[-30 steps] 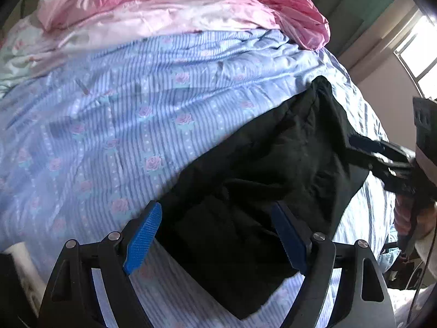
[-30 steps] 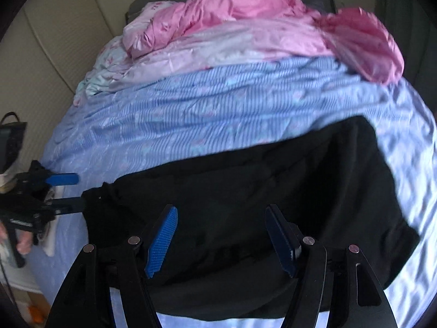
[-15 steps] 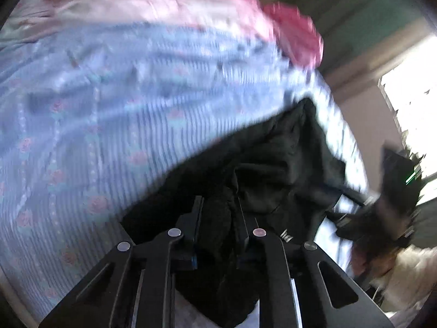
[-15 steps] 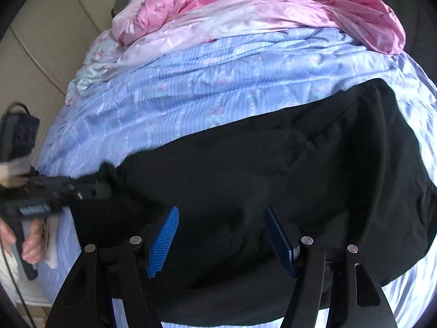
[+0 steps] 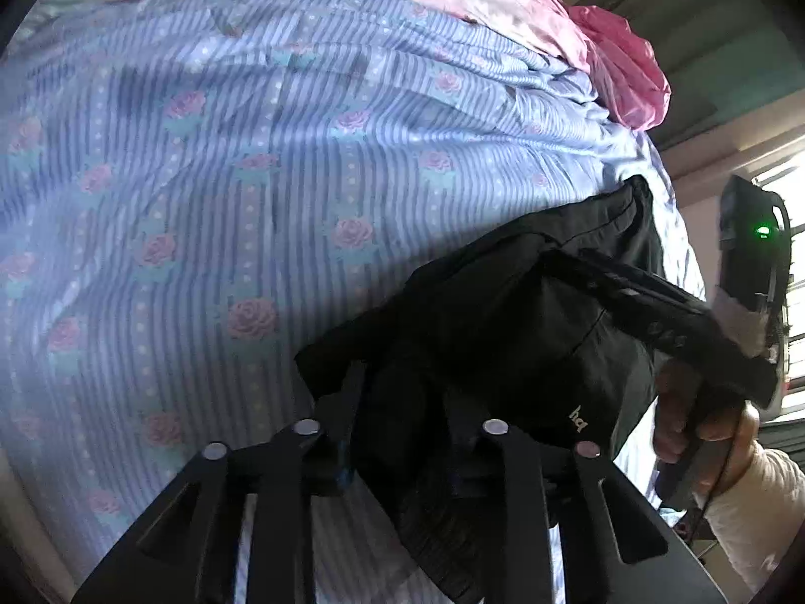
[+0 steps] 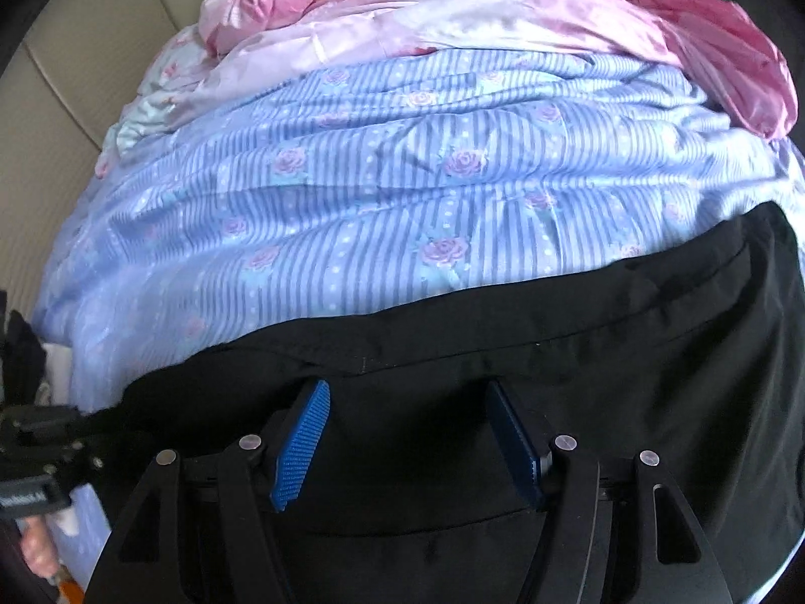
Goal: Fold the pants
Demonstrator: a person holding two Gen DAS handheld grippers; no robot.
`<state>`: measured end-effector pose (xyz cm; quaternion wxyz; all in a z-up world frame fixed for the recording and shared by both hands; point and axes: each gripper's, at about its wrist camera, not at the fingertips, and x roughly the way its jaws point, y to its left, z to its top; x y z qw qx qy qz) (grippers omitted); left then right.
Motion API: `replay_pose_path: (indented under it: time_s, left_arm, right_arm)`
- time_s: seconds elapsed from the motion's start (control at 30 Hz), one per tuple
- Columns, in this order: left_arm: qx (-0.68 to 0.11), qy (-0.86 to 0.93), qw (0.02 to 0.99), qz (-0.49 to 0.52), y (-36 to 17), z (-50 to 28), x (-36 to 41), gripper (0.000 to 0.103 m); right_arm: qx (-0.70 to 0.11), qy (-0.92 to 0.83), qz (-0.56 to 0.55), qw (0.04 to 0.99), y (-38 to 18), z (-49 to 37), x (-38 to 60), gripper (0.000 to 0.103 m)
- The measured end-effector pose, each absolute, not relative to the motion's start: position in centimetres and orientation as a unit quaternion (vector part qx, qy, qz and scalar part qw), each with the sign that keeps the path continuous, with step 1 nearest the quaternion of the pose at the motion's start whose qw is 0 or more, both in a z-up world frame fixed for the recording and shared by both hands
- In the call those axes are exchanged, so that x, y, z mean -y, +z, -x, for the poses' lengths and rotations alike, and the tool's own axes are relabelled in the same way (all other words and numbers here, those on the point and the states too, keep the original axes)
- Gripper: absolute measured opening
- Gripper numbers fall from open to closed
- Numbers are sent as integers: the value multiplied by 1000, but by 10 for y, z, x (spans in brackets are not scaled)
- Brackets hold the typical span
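Black pants lie across the near side of a bed with a blue striped rose-print sheet. In the left wrist view my left gripper is shut on a bunched end of the pants and holds it raised off the sheet. My right gripper is open over the middle of the pants, its blue pads apart with nothing between them. It shows at the right of the left wrist view, reaching onto the cloth. The left gripper shows at the left edge of the right wrist view.
A crumpled pink quilt is heaped at the far end of the bed. A beige padded wall lies to the left. A bright window is at the right in the left wrist view.
My left gripper went from open to shut on the pants' end and has lifted it, bunching the cloth. My right gripper stayed open and moved closer over the pants.
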<state>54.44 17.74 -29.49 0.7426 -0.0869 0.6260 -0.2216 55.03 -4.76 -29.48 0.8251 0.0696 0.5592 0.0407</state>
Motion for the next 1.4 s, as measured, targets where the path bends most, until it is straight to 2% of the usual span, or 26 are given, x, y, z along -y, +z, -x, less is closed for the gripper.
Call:
replay_pose_path:
  time_s: [0.03,0.07,0.2,0.33,0.43,0.77,0.83,0.9,1.17,1.23,1.4]
  left_arm:
    - [-618,-205,755,72,-284,-541,-177,45]
    - [-606,-190,770,55,-272,-539,-175,57]
    - [-542,-231,808,9,-224,-533,-154,67]
    - [-507,-305,804,-59,-202,-539,-99,68]
    - [-503,-357,781,-102,-212,-553,-38,67]
    - [-551,-386,729,-125,-271,-584,101,54]
    - [-556,-379,726,-141,-283,-585,116,46]
    - [-566,-361,725,-151,-294,-589,126,40]
    - [-581,-294,740,-165,-327,-601,148,32]
    - [-579,-268,753,-163,-329,-605,149,24]
    - [-574,-232,765,-177,-334,-603,158,24]
  right_arm:
    - [-552,37,-79,829,-288,-545,53,66]
    - [-538,33,-92,837,-276,-537,63,66]
    - [-489,-9,-109,865,-232,-502,107,66]
    - [-460,-91,-120,875,-201,-462,169,67]
    - [-461,-145,-126,866,-200,-436,209,67]
    - [-459,-262,-186,828,-228,-391,325,67]
    - [-460,-262,-200,825,-235,-386,338,67]
    - [-463,-261,-217,819,-243,-384,349,67]
    - [-462,-254,-259,809,-276,-385,379,67]
    - [-471,-249,-273,801,-287,-391,386,67]
    - [-477,-226,-316,788,-308,-392,397,67]
